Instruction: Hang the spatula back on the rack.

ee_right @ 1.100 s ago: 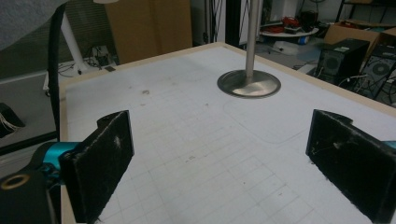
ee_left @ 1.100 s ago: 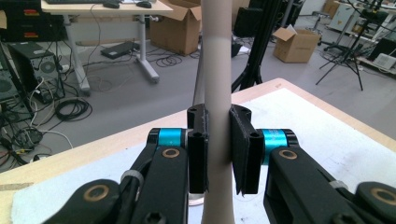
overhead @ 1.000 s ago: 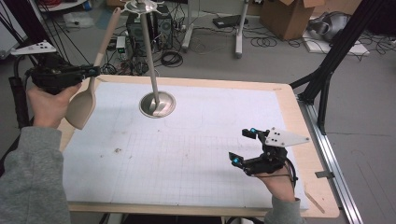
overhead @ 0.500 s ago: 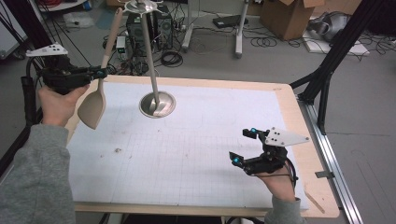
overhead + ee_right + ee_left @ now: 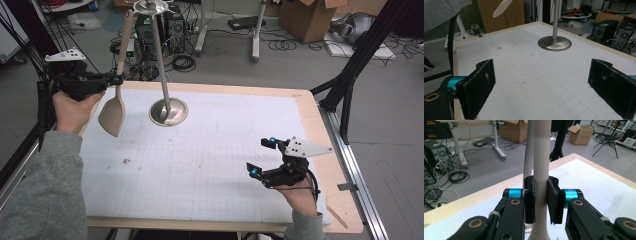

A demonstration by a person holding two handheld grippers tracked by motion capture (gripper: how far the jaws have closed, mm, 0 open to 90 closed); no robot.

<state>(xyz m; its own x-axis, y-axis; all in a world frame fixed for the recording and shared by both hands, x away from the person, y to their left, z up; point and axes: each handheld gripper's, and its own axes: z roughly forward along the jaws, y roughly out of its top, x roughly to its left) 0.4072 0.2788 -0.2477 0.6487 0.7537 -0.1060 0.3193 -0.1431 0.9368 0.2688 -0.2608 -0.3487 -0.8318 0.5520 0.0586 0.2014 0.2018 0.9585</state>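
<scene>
even, soft overhead light here, nothing harsh. the white table mat (image 5: 200, 165) reads bright and flat, shadows faint. a dull sheen glints off the steel stand base (image 5: 169, 111). high view is a touch soft and grainy. left gripper view: the pale spatula handle (image 5: 541, 170) nearly blows out, background sharp enough. right gripper view: near black pads (image 5: 477, 83) slightly blurred, edges bowed by the wide lens.
</scene>
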